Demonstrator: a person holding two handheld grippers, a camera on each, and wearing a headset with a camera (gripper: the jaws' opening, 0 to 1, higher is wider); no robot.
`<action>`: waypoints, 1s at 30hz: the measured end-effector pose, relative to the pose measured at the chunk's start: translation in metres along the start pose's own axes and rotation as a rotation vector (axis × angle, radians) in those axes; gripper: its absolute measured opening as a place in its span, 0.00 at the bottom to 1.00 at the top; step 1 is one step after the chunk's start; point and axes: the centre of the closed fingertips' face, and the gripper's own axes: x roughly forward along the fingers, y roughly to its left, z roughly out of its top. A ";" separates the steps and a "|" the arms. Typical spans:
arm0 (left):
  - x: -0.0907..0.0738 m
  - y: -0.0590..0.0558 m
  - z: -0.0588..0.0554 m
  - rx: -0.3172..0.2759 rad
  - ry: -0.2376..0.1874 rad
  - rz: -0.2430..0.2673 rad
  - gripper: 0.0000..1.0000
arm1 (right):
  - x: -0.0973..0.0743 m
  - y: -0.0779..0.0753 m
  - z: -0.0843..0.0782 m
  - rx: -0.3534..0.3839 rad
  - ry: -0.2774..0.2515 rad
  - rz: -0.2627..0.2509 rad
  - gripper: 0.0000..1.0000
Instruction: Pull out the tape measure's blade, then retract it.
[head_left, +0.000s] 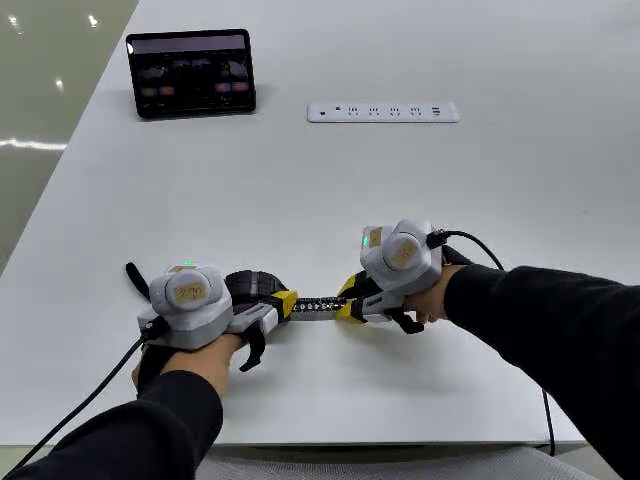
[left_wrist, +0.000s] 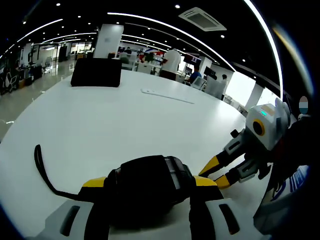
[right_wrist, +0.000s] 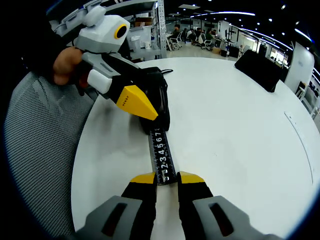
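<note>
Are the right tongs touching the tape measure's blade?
Touching: in the right gripper view, the right tongs pinch the blade at its end, no gap.

The left gripper (head_left: 280, 308) is held level, jaws clamped on the tape measure (head_left: 252, 287). The right gripper (head_left: 350, 302) faces it, jaws pinched on the blade (head_left: 318, 303). The left forearm (head_left: 150, 425) and right forearm (head_left: 540, 320), both dark-sleeved, angle inward

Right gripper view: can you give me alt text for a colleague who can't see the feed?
The right gripper pinches the end of the tape blade between its yellow-tipped jaws, and the blade runs across the white table to the black tape measure case. The left gripper holds that case at upper left; a dark tablet sits at upper right.
</note>
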 end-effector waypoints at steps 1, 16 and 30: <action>0.000 0.000 0.000 0.000 0.000 0.000 0.60 | 0.000 0.000 0.000 -0.002 0.000 0.000 0.12; 0.000 -0.001 -0.001 0.000 0.000 -0.004 0.60 | 0.004 0.001 0.004 0.006 -0.016 0.008 0.11; -0.001 -0.001 -0.001 0.000 0.001 -0.008 0.60 | 0.007 0.003 0.008 0.004 -0.020 0.010 0.12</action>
